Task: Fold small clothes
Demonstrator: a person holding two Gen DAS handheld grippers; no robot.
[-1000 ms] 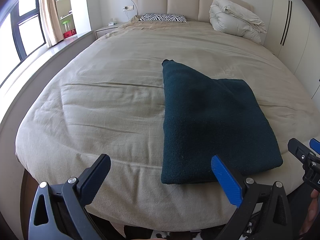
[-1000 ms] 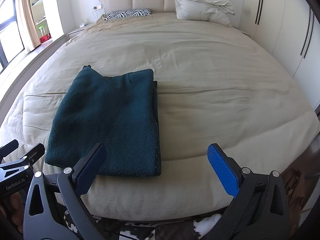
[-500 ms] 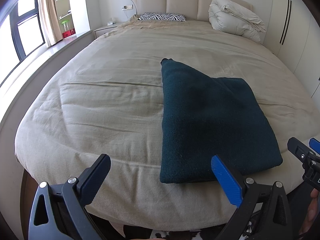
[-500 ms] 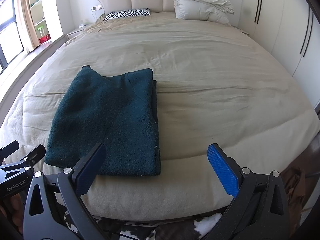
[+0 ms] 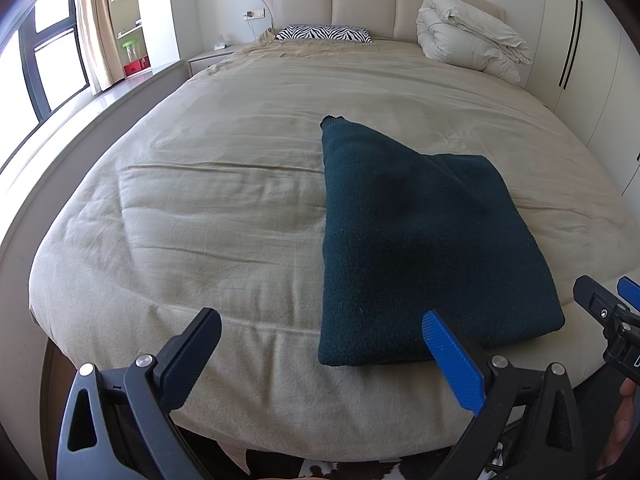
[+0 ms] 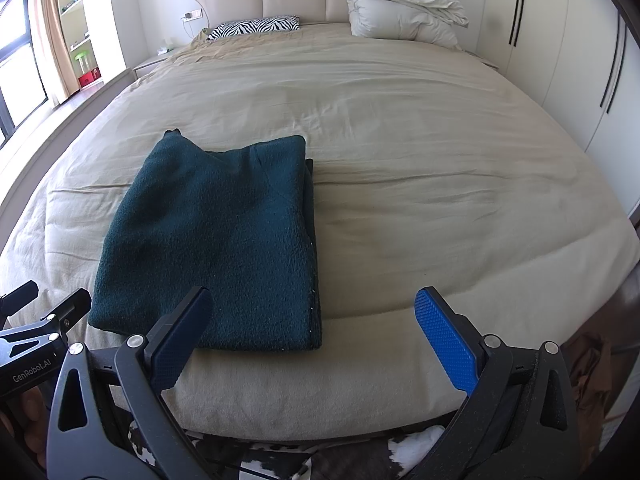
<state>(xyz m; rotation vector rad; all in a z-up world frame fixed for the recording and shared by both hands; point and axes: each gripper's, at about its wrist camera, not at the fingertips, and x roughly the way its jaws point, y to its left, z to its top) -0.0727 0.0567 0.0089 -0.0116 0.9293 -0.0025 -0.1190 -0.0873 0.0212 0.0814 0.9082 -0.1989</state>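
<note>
Beige bedding on the wide bed (image 5: 208,208) is filling both of my views, with a zebra-striped pillow (image 5: 324,34) and a bundled cream-white duvet (image 6: 400,10) lying against the padded headboard. Resting near the foot edge is the folded dark teal knitted garment (image 5: 420,240), lying flat with one narrow corner pointing toward the headboard. I am holding the left gripper (image 5: 320,346) back from the foot edge, its jaws standing wide apart and gripping nothing, the blue pad overlapping the garment's near edge in view. I am keeping the right gripper (image 6: 316,320) just beside it, likewise spread wide and carrying nothing. Neither one is touching the cloth, as far as I am seeing.
</note>
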